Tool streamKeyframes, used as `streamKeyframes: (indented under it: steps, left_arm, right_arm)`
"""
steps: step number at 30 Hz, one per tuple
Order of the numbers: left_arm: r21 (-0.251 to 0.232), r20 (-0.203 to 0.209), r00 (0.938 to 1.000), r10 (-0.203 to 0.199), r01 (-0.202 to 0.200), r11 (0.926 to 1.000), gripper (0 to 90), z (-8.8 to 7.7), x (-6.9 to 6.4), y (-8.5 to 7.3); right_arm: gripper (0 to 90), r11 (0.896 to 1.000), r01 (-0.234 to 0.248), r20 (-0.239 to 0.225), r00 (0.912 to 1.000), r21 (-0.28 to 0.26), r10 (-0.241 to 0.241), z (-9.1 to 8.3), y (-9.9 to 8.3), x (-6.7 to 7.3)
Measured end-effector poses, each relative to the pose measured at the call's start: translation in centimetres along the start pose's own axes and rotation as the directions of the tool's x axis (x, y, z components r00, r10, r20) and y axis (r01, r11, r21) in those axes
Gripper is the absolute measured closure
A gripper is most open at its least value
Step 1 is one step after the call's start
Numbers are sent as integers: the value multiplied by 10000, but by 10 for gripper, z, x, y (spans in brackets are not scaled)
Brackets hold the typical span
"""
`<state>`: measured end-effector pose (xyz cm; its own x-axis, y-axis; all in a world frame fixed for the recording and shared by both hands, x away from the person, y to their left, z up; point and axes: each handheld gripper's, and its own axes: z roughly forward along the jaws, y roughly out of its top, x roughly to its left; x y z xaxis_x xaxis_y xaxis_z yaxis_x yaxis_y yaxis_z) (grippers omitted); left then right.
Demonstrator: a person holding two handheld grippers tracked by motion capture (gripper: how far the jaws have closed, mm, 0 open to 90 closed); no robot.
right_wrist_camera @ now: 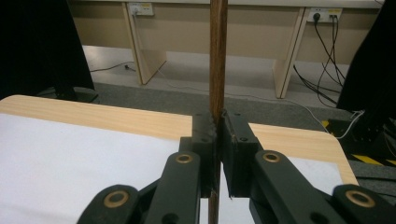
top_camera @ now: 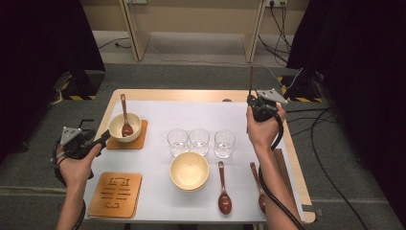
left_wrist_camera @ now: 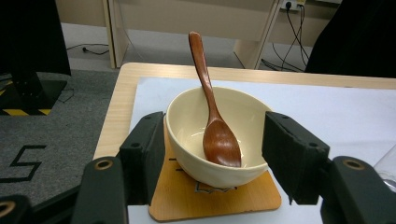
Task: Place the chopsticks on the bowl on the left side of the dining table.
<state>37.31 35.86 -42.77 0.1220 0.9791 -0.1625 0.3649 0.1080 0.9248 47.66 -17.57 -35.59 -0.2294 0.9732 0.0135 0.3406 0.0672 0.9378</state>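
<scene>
While the left gripper [left_wrist_camera: 212,154] stood open around the bowl [left_wrist_camera: 212,140] on its coaster [left_wrist_camera: 219,203], pads apparently not touching, the right gripper [right_wrist_camera: 217,140] was clamped on an upright chopstick [right_wrist_camera: 217,56] above the table's far right. Next probably: lay it by a setting.

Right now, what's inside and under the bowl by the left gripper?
A brown spoon leans inside the bowl. Under it lies a wooden coaster; the bowl covers the coaster's middle.
</scene>
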Motion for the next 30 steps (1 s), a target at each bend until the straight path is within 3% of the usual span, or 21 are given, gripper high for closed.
streamKeyframes:
  steps: [30]
  left_arm:
    - [5,10,10000,8,-8,10000,390,0,0,0]
  right_arm:
    - [846,9996,179,-299,9994,-221,-185,12,9,19]
